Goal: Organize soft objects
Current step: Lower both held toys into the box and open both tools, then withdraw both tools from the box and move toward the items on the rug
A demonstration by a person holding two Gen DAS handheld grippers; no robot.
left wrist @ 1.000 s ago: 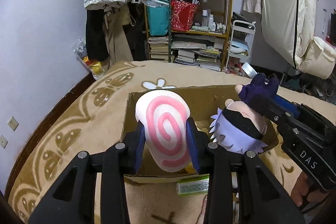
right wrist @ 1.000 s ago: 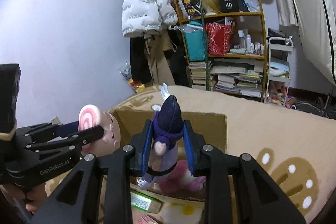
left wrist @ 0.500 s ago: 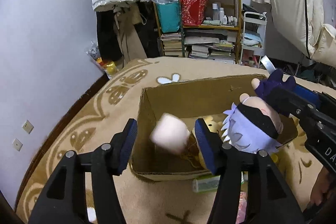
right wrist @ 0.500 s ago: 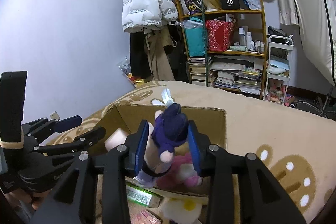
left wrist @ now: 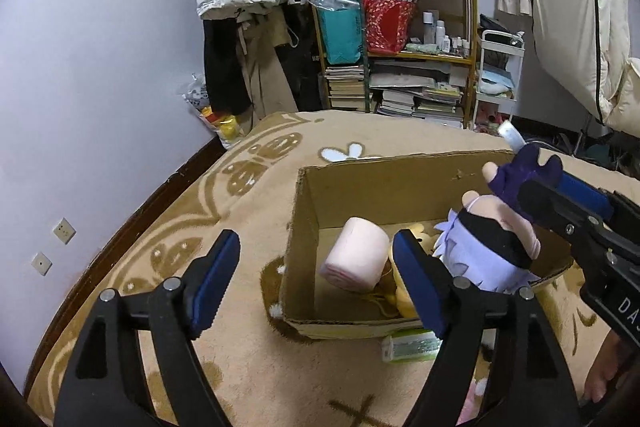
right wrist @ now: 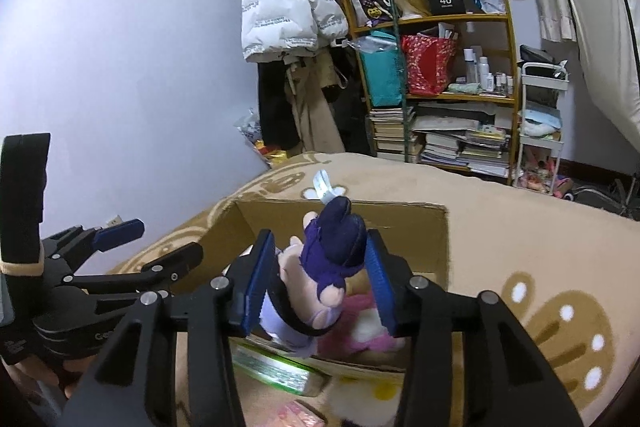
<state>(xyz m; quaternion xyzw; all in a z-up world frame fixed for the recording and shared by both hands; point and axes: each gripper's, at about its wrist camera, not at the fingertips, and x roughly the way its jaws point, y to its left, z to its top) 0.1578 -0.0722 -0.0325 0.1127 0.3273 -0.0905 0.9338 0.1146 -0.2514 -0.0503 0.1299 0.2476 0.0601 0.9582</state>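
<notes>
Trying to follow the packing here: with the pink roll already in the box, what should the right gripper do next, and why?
Probably open the right gripper and drop the purple-haired doll. Its jaws are shut on the doll, which hangs over the open cardboard box, while the left gripper is open and the pink roll lies inside.

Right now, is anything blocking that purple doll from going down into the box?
Nothing visible does. The right gripper holds the doll over the open box; the pink roll and other plush lie below, with room.
</notes>
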